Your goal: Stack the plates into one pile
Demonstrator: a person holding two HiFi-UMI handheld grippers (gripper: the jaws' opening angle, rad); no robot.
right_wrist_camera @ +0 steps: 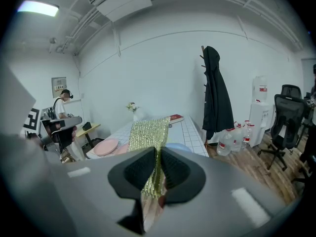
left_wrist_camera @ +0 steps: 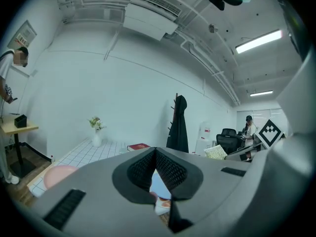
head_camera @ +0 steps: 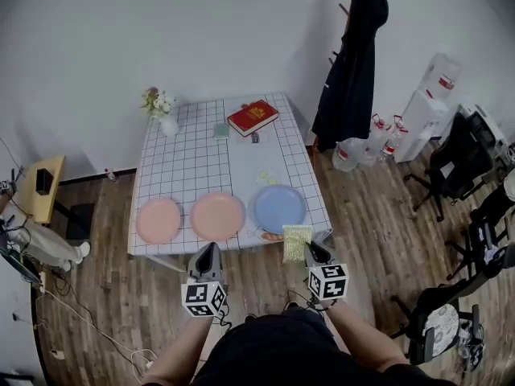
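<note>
Three plates unstacked in row at table (head_camera: 193,155) near edge: pink plate (head_camera: 158,219), peach plate (head_camera: 217,215), blue plate (head_camera: 280,207). Left gripper (head_camera: 208,249) jaws together, empty; right gripper (head_camera: 311,248) clamped on yellow-green sponge (head_camera: 296,244) (park it first, probably). Open left jaws, approach pink plate rim low, lift level.

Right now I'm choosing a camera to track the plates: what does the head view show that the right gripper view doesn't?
Head view only: the left pink plate, middle pink plate and blue plate whole, in a row along the table's near edge. Right gripper view only: the right tool, jaws shut on the yellow sponge, and the ceiling air conditioner. Both: the sponge, the red book, the black coat.
</note>
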